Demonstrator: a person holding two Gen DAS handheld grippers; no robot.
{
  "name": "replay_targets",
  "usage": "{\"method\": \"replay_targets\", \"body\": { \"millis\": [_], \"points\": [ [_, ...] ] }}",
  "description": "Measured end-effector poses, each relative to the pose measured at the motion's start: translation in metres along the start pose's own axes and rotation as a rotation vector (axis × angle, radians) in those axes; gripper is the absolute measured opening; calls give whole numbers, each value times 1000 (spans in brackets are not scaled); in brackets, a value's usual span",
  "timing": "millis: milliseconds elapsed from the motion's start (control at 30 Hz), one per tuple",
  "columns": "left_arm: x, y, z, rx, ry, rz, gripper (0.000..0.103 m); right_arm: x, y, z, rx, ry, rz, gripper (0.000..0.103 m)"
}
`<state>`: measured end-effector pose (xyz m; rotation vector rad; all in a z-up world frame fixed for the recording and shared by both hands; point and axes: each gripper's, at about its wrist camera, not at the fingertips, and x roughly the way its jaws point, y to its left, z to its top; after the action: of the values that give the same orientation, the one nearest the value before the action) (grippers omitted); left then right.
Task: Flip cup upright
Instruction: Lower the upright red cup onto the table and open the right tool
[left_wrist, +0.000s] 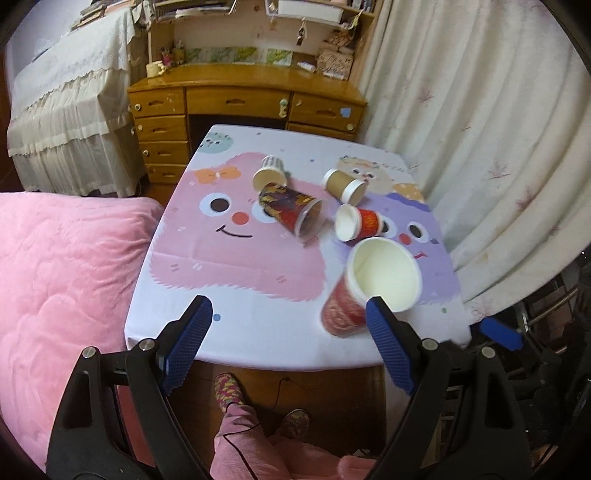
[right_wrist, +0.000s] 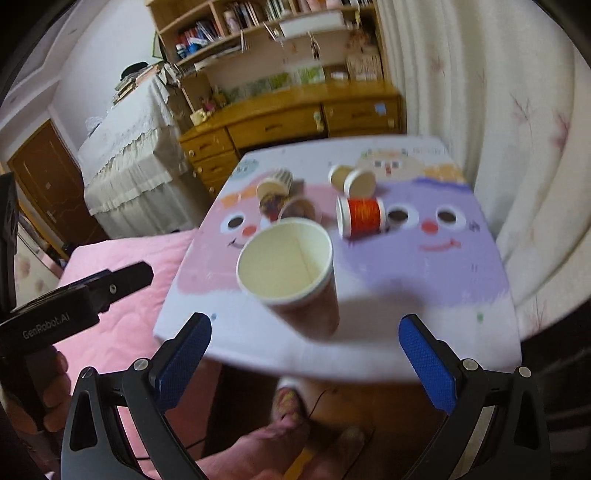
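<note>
A large red paper cup with a cream inside stands upright near the table's front edge; it also shows in the right wrist view. Several other cups lie on their sides behind it: a dark patterned cup, a small red cup, a brown cup and a pale cup. My left gripper is open and empty, its right finger next to the upright cup. My right gripper is open and empty, just in front of the upright cup.
The table carries a pink and purple cartoon cloth. A pink bed lies on the left, a wooden desk behind, a curtain on the right. The person's legs and slippers are below the table edge.
</note>
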<state>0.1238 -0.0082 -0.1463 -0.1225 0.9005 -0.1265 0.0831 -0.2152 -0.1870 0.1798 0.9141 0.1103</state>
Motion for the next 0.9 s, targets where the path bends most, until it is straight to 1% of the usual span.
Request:
{"method": "replay_targets", "body": {
  "millis": [100,200,267,333,400,500,600,700,767,833,900],
  "points": [
    [-19,-13,-3,19,-21,-8,83,-23,-6,-10,29,61,-26,103],
    [-31,-27,-4,63,-20,2,83,-42,-14,-20,93,115,-10,103],
    [-41,-36,-6,78,-18,5,83,-53,-19,-24,138,136,1,103],
    [-48,-43,-9,90,-8,0,84,-66,-24,-27,163,142,-8,103],
    [-52,-50,-12,102,3,15,84,-78,-25,-29,145,130,-34,103],
    [-59,-53,-20,88,2,40,84,-96,-26,-31,128,104,-56,103],
    [-63,-60,-29,93,-2,71,84,-115,-26,-36,123,41,-95,103],
    [-65,-67,-32,123,-21,101,90,-137,-21,-39,102,-28,-129,103],
    [-66,-69,-32,122,-40,113,98,-152,-18,-41,83,-72,-154,103],
    [-69,-71,-33,117,-61,121,102,-162,-14,-41,68,-94,-177,103],
    [-72,-73,-34,113,-83,135,102,-167,-9,-39,56,-103,-188,103]
  ]
}}
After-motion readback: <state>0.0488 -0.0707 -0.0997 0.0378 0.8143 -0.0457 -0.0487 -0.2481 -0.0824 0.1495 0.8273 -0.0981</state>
